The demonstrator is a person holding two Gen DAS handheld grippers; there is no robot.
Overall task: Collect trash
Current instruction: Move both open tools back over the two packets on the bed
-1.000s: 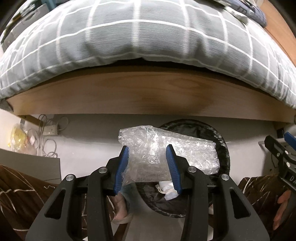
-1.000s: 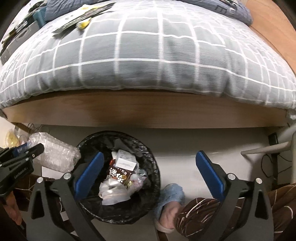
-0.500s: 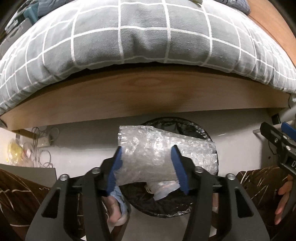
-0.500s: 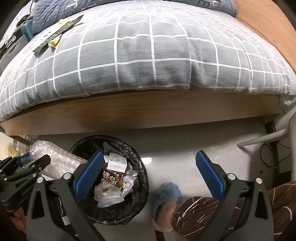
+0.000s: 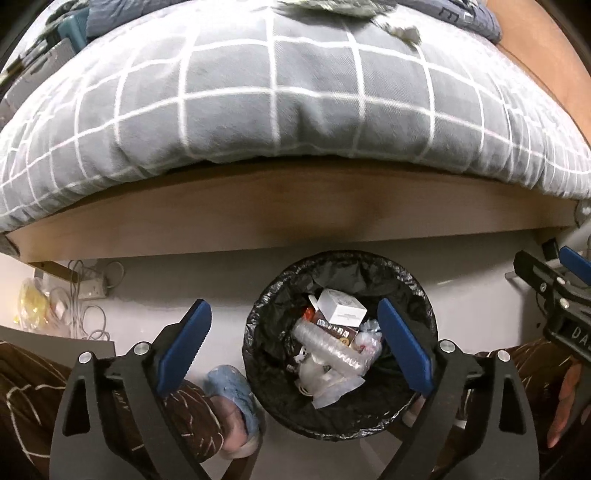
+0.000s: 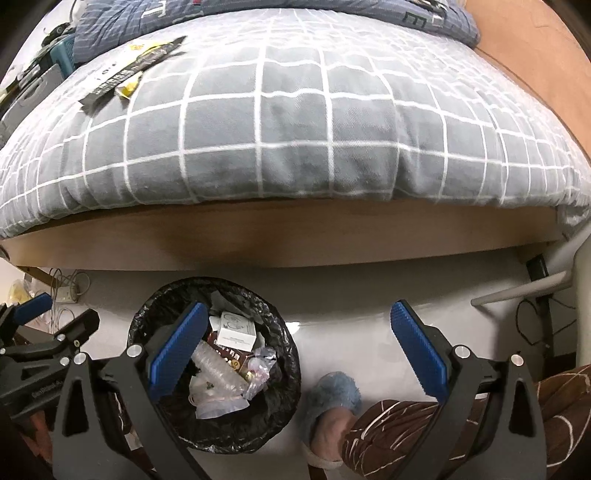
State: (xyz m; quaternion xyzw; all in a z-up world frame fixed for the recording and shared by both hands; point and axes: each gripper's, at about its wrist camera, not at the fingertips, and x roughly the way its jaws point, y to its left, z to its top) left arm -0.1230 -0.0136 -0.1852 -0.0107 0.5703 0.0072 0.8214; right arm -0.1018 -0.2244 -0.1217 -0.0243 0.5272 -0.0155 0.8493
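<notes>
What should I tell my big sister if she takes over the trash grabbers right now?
Left tool: open, empty; its jaws have just been opening, and the bubble wrap lies in the trash bin.
Right tool: open, empty.
Done: bubble wrap binned, on top of a white box and wrappers.
Left: the black and yellow packets on the bed's grey blanket look like remaining trash.

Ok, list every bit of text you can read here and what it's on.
"E": dark blue striped pillow.
"DA", cut off: side of the black right gripper.
Too blurred to read: print on the white cardboard box, brown snack packet, black-and-yellow wrappers, left gripper.
</notes>
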